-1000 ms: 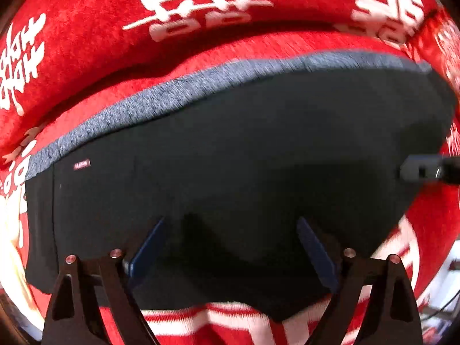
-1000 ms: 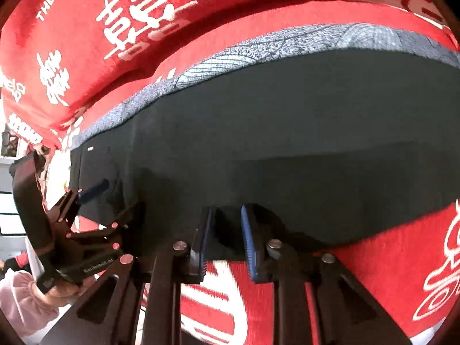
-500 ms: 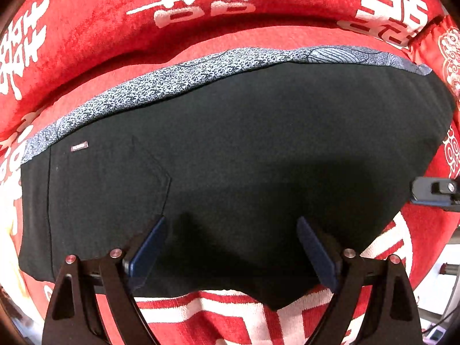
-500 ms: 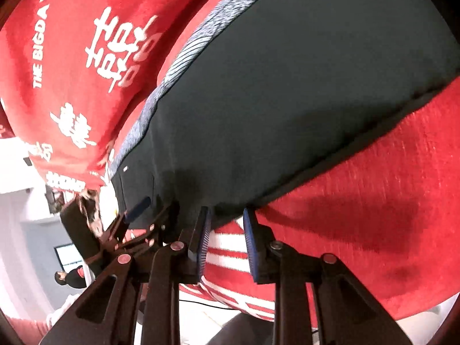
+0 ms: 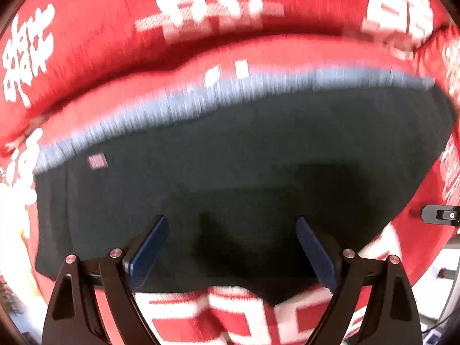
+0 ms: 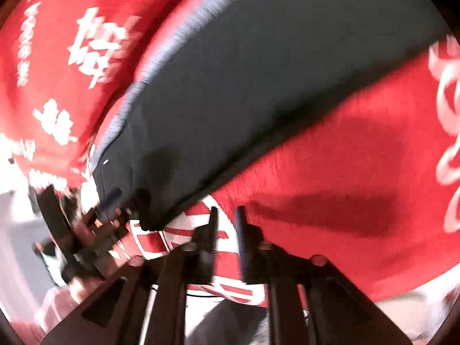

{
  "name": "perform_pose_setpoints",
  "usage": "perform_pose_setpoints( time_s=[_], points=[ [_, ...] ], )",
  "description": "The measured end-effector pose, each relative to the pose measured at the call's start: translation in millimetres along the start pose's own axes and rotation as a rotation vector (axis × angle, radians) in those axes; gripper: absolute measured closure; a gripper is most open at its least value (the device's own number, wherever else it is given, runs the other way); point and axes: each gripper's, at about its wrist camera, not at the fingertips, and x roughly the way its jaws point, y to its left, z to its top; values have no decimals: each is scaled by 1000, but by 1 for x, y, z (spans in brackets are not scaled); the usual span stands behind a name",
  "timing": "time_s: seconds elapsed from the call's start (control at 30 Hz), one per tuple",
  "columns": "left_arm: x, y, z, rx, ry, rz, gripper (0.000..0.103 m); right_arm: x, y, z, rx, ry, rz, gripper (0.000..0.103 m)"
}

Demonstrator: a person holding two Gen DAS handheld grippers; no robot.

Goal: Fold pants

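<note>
1. Red cloth (image 5: 95, 43) with white signs covered the bed. Dark pants (image 5: 244, 161) lay flat, middle to 3 o'clock. The left gripper (image 5: 231, 247) hung wide over them, holding nothing.
2. The right gripper (image 6: 227, 230) had just been opening, narrow and empty, past the pants' (image 6: 258, 80) 7 o'clock corner. They looked soft and floppy; grab corners. Blur hid seams.

Dark, near-black fabric pants (image 5: 244, 178) with blue-grey patterned waistband, folded flat.
Spread across red cloth with white characters (image 5: 95, 28); small pinkish label near left end; both views blurred.
</note>
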Motion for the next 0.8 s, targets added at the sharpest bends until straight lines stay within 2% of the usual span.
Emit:
perform_pose_setpoints(
  time_s=[0.03,0.07,0.13,0.23,0.3,0.33,0.37,0.43,0.47,0.53,0.57,0.63,0.7,0.8],
  points=[
    [-5,1,12,-8,-30,3,11,-8,5,7,-35,-26,-25,59],
    [-8,2,28,-16,-54,12,11,-17,11,18,-74,-62,-47,57],
    [-4,-1,54,-30,-89,23,11,-24,27,50,-153,-114,-51,57],
    [22,-6,86,-53,-81,55,11,-12,48,96,-218,-142,-78,60],
    [41,-4,93,-72,-60,85,11,2,56,120,-262,-147,-103,60],
    [56,-2,91,-82,-34,100,11,12,61,131,-299,-142,-142,60],
    [61,1,88,-98,-42,91,8,19,63,135,-332,-143,-175,60],
    [63,10,83,-143,-69,63,6,31,53,146,-351,-143,-262,69],
    [62,13,82,-152,-68,51,6,28,46,150,-339,-161,-245,78],
    [59,14,81,-148,-52,63,6,9,27,153,-262,-217,-255,78],
    [56,14,81,-139,-44,75,6,-6,14,153,-195,-251,-276,74],
    [46,6,81,-88,-27,105,6,-29,-10,147,-88,-270,-253,73],
    [34,-5,77,-51,-36,95,6,-52,-36,136,-13,-273,-195,69],
    [14,-41,79,6,-53,50,6,-90,-77,114,66,-314,-203,61]
  ],
)
